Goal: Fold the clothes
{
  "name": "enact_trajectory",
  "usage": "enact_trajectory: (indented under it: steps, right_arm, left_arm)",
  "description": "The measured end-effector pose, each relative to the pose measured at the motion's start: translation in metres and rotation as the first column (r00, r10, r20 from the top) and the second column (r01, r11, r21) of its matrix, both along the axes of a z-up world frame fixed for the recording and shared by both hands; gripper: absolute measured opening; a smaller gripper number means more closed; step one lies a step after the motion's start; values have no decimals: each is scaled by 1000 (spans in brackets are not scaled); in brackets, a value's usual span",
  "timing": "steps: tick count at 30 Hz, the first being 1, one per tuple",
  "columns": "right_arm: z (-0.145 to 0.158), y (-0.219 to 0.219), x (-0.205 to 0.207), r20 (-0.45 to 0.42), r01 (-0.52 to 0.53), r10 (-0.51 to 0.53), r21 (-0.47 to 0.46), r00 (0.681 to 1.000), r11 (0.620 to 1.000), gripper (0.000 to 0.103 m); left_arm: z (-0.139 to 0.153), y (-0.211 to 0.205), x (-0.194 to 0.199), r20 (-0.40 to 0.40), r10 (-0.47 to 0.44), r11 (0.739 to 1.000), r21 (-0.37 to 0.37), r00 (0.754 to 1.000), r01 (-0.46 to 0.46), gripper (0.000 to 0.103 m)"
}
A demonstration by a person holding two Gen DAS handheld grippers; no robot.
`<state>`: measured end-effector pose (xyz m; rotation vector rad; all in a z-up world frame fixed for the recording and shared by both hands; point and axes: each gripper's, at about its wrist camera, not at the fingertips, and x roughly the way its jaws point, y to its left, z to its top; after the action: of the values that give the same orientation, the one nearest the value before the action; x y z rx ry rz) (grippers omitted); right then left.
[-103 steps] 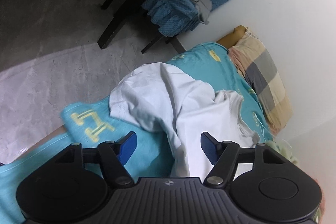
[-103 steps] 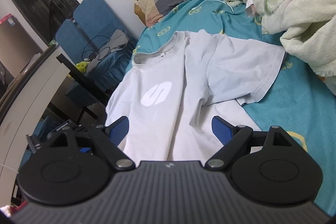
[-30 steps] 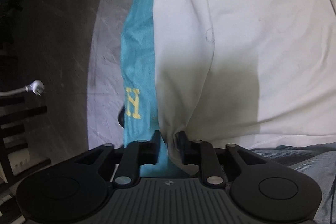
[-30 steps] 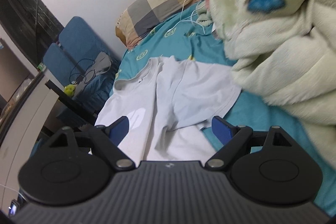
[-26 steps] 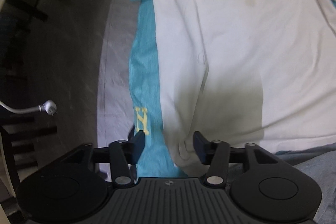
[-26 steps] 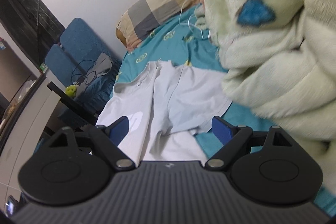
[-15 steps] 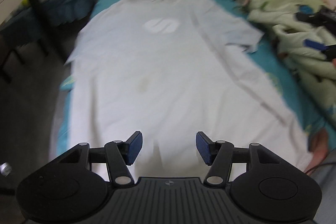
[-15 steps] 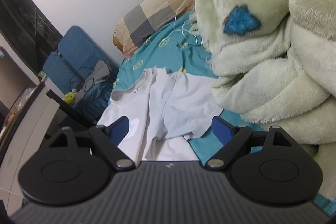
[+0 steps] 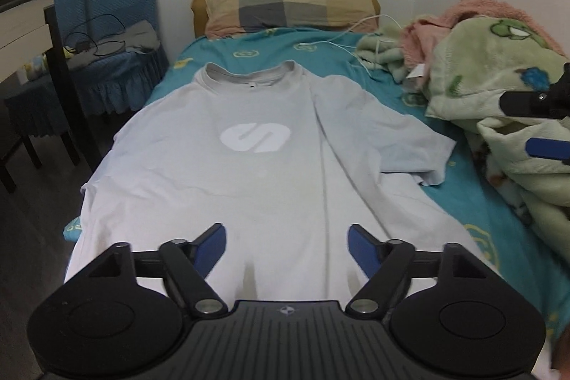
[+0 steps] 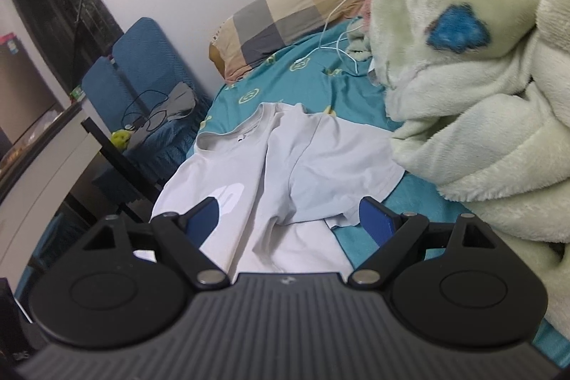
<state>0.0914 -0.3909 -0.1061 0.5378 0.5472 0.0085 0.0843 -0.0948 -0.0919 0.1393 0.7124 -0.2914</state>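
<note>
A pale grey T-shirt [image 9: 249,173] with a white logo lies flat, front up, on the teal bed sheet [image 9: 473,202], collar toward the pillow. Its left side hangs over the bed edge. My left gripper [image 9: 286,244] is open and empty, above the shirt's hem. My right gripper [image 10: 290,218] is open and empty, over the bed's right side near the shirt's right sleeve [image 10: 338,180]; it also shows at the right edge of the left wrist view [image 9: 541,120].
A checked pillow [image 9: 285,2] lies at the bed head. A heap of green and pink fleece blankets [image 9: 498,66] fills the bed's right side. A white cable [image 9: 342,41] lies near it. Blue chairs [image 9: 107,6] and a dark table [image 9: 53,24] stand left of the bed.
My left gripper let go of the shirt's hem corner, opened, and swung up from the bed edge to face along the spread shirt. The right gripper drifted slightly, still open.
</note>
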Motion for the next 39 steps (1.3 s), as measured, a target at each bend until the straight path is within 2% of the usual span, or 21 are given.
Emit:
enact_trajectory:
  steps: [4,6,9,19,22,25,28,32,39]
  right_arm:
    - [-3,6,6,5,7,-7,-4,1000,1000,87]
    - [-3,10,8,10,14,-14,-3,1000,1000,87]
    - [-6,16,10,14,17,-17,-2,1000,1000,87]
    - [-25,33,23,-51,16,-18,-39,999,999,87]
    - [-34,33,26,-70,-3,6,37,998,999,87]
    - [-46,30,28,-90,1,13,151,996,988,87]
    - [-62,24,25,-114,41,-5,315,994,948,87]
    - [-83,13,20,-137,128,-68,497,988,859,88]
    - [-120,2,38,-211,271,-172,669,962,692,90]
  left_arm:
    - [-30,23,6,-41,50,998,-21,998,-51,88]
    - [-35,30,5,-51,55,998,-27,997,-56,96]
    - [-33,29,3,-27,50,998,-27,998,-51,103]
    - [-19,34,-8,17,62,997,-52,998,-61,103]
    - [-14,40,-11,14,84,994,-75,996,-82,103]
    - [-12,46,-12,0,110,989,-97,994,-110,103]
    - [-13,50,-11,-23,143,984,-107,989,-144,103]
    - [-15,57,-8,-60,191,971,-135,980,-198,103]
    - [-17,65,6,-96,247,945,-197,964,-262,103]
